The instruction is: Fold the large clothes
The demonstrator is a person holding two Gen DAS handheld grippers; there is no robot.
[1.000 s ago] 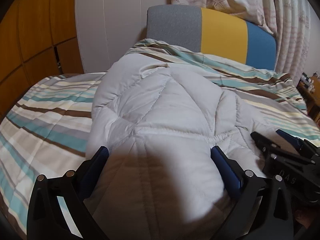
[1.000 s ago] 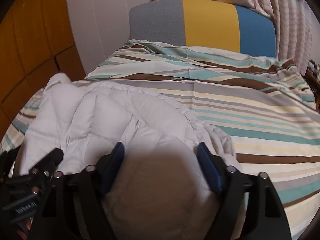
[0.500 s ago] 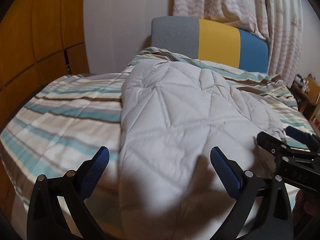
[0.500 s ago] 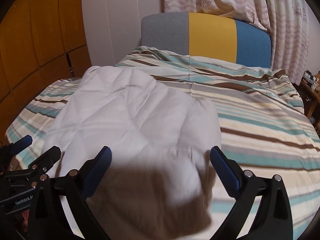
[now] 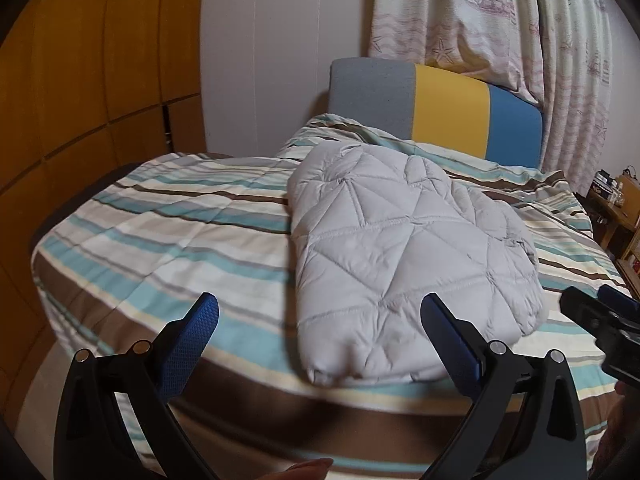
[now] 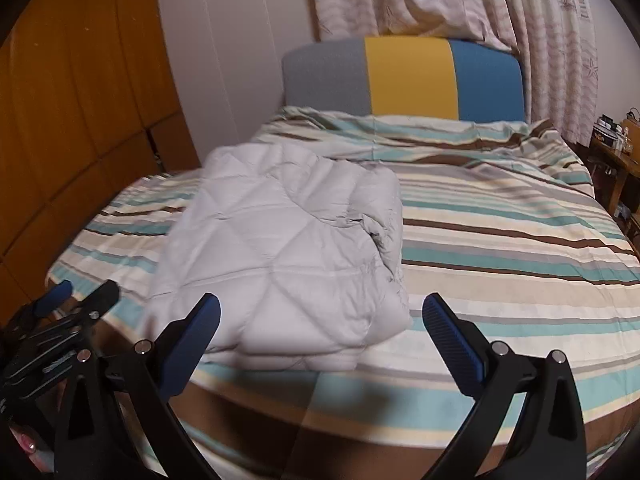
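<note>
Quilted jacket (image 5: pixel 404 264) folded on striped bed (image 5: pixel 168 240) | headboard (image 5: pixel 448 116) behind | desk (image 6: pixel 616 160), perhaps | both tools (image 5: pixel 320 320) (image 6: pixel 322 318) spread, empty

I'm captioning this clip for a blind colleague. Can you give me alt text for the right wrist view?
A folded pale grey quilted garment lies on a bed with a striped cover. The open right gripper hangs before it, holding nothing. The left gripper shows at the left edge, and a grey, yellow and blue headboard stands behind.
</note>
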